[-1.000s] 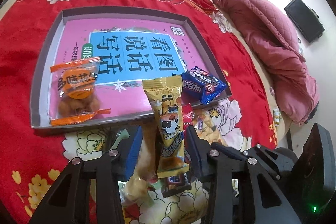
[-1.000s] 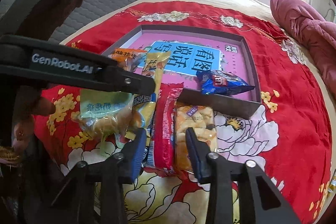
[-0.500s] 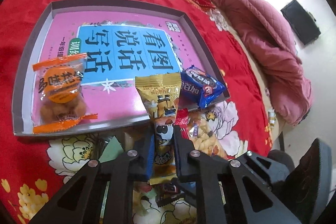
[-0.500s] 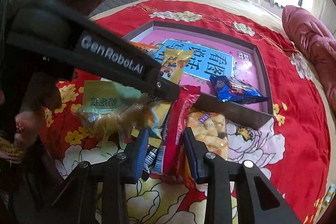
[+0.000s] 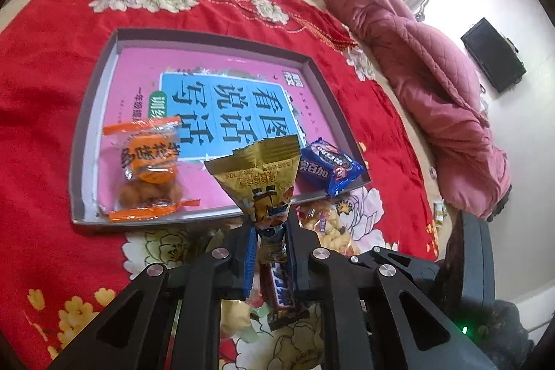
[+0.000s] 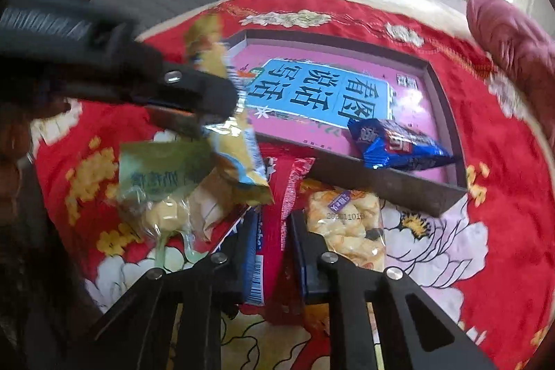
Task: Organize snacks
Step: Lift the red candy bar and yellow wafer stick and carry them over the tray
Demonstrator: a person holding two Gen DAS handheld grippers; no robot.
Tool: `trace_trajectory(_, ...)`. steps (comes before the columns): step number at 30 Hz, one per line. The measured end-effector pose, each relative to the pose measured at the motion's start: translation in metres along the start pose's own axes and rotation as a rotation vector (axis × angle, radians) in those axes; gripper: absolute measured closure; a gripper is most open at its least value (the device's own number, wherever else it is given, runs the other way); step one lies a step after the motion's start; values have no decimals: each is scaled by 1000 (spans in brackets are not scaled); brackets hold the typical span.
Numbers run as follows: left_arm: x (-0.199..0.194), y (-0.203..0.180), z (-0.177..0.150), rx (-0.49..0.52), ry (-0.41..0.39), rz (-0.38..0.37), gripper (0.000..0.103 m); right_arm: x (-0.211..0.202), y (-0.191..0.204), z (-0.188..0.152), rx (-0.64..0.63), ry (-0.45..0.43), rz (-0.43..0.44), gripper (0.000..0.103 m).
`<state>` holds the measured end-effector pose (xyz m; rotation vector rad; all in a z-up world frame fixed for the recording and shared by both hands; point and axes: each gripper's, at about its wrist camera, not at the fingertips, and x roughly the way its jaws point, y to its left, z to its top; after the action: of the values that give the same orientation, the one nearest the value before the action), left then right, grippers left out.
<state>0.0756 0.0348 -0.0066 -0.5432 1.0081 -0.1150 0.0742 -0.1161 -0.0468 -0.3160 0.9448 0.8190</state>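
I am working over a bed spread with a red flowered cloth point(image 5: 45, 113), a quilted pink blanket point(image 5: 433, 65) heaped along its right side. Nearest to me, my left gripper point(image 5: 271, 245) is clamped on the lower half of a yellow snack packet point(image 5: 260, 172); the packet stands up out of the jaws, clear of the cloth, its crimped top fanning over the near edge of the tray. My right gripper point(image 6: 270, 241) has just finished closing, and its jaws now pinch a red snack packet point(image 6: 277, 196) that lies in the loose pile on the cloth in front of the tray. Just right of that gripper sits a clear bag of pale puffed snacks point(image 6: 343, 224), and to its left a green-labelled bag point(image 6: 163, 182) with yellowish pieces. Beyond the pile lies the shallow grey tray point(image 5: 93, 127), lined with a pink printed sheet. An orange-labelled bag of nuts point(image 5: 149, 169) rests in its near left corner, and a blue wrapped snack point(image 5: 329, 169) lies in its near right corner, its end overhanging the rim.
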Motion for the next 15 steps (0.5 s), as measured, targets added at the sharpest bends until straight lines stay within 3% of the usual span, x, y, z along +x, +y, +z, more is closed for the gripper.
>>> trace_trajectory(8, -25, 1, 3, -4, -55, 0, 88, -15, -8, 3, 72, -63, 93, 88)
trace_trajectory(15, -40, 6, 6, -20, -87, 13, 88, -30, -8, 6, 87, -118, 121, 88)
